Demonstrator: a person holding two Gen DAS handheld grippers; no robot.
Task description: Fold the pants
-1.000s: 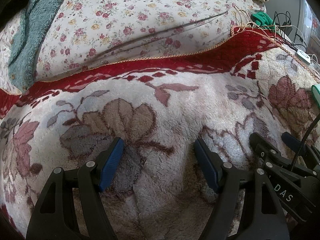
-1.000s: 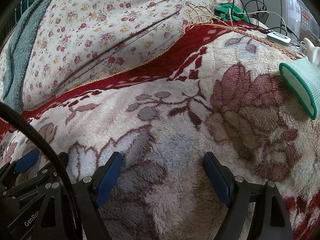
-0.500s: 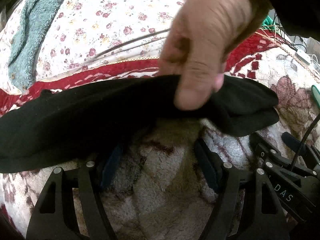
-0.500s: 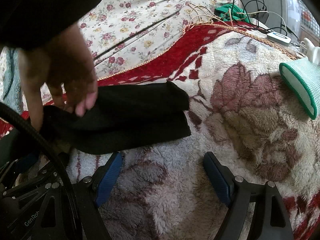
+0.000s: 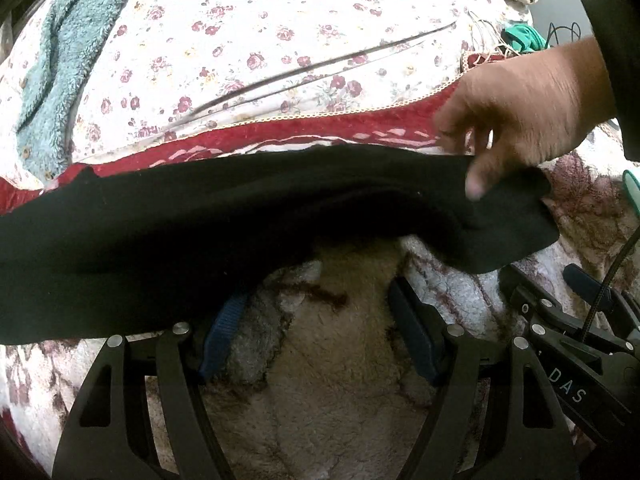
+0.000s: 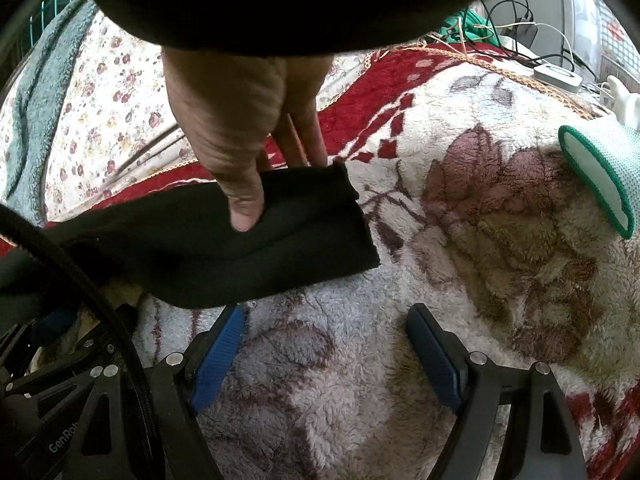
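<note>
A bare hand (image 5: 528,120) has laid black pants (image 5: 240,216) across the fleece blanket (image 5: 340,400) mid-frame, long axis left to right, just ahead of our left tongs (image 5: 320,340) and right tongs (image 6: 328,356), both wide and empty.

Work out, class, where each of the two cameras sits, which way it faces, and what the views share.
Left wrist: rides the left gripper, angled down over the plush blanket; open fingers and a bare hand pinching black pants show.
Right wrist: rides the right gripper, angled down likewise; open fingers, that hand, a green-trimmed glove.
Shared: pants, hand, blanket, floral sheet; each glimpses the other gripper.
</note>
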